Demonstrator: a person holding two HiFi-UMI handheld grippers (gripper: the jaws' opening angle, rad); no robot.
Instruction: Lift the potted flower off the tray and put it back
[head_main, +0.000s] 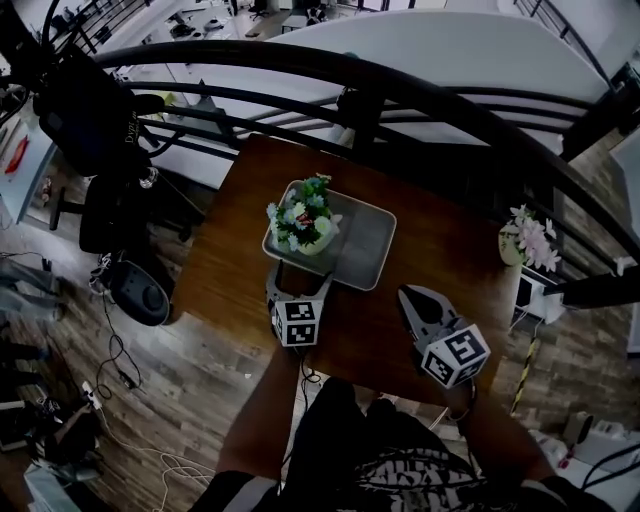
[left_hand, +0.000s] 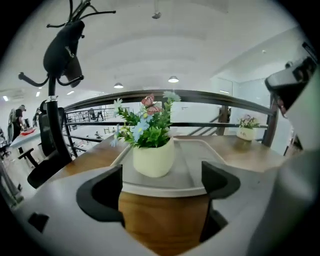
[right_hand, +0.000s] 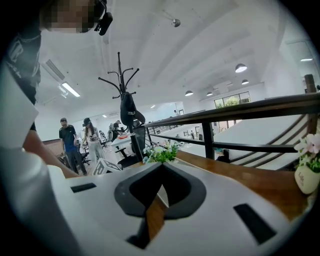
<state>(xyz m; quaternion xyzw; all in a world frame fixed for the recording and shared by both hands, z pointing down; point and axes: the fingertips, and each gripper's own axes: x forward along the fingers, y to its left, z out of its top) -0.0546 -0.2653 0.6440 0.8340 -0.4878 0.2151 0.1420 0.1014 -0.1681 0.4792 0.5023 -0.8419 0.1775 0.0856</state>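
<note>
– Position of the cream round pot of artificial flowers (left_hand: 153, 157)?
– Upright on the grey rectangular tray (head_main: 370, 250), straight ahead of the left hand-held gripper (head_main: 299, 284), whose jaws stand apart. The right hand-held gripper (head_main: 411, 296), jaws together, is farther off.

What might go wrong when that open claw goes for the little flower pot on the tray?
1. The left gripper has its jaws apart, level with the near rim of the tray; pushing forward may strike that rim and shove the tray.
2. The potted flower has a rounded pot that narrows downward, so it might slip or tilt in a two-sided grip.
</note>
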